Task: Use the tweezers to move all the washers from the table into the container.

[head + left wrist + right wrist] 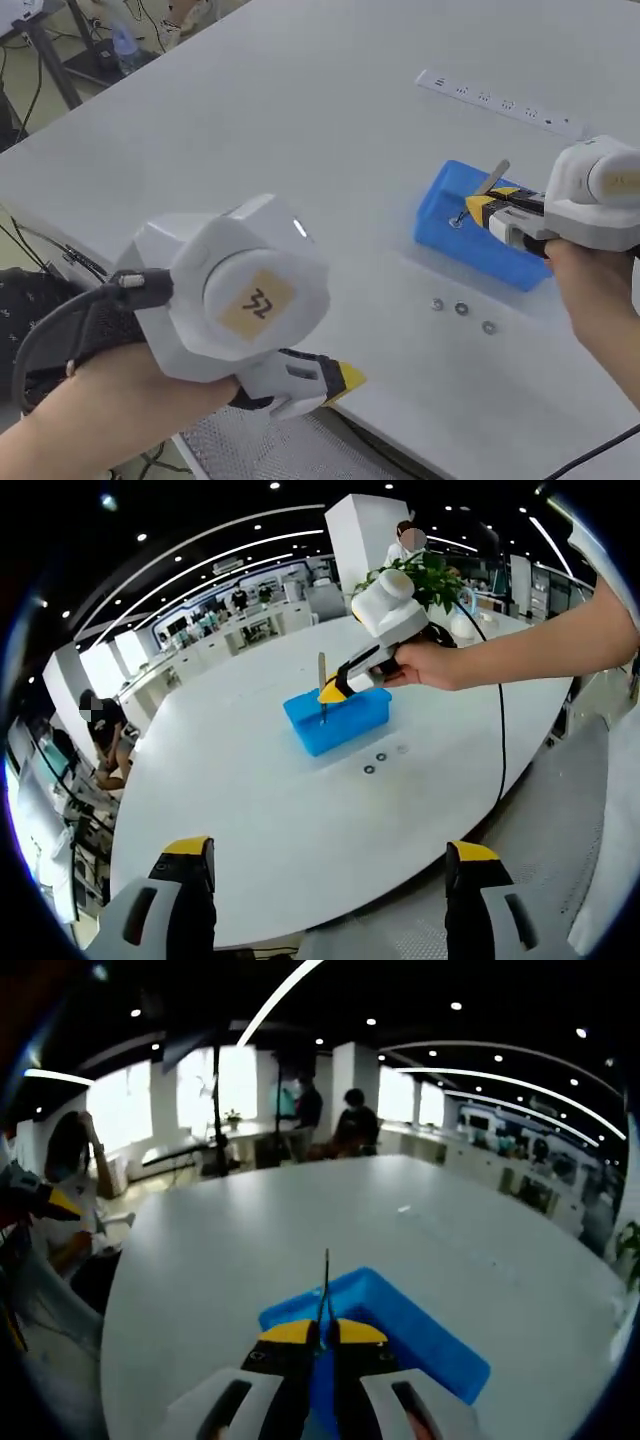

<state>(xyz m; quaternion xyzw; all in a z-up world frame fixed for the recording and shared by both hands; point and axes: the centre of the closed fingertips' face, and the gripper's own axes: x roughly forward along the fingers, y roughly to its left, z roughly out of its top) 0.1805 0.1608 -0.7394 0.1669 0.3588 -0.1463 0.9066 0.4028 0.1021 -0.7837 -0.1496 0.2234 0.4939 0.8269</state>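
Bright, even light from ceiling strips (290, 990); the white table (300, 120) shows soft shadows (barely any glare). Gripper views bend at edges; head view blurred.

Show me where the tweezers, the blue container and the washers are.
tweezers (322, 678): left gripper view, on the upright metal shaft.
blue container (465, 250): head view, on its near side wall.
washers (461, 309): head view, on the middle washer of three.

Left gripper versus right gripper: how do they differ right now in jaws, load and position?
The left gripper has its jaws wide apart and empty; the right gripper has them shut on the tweezers. The left gripper hangs by the near edge of the table, well away from the blue container; the right gripper is over that container, tweezers pointing down into it. Both have white bodies and yellow-tipped jaws.
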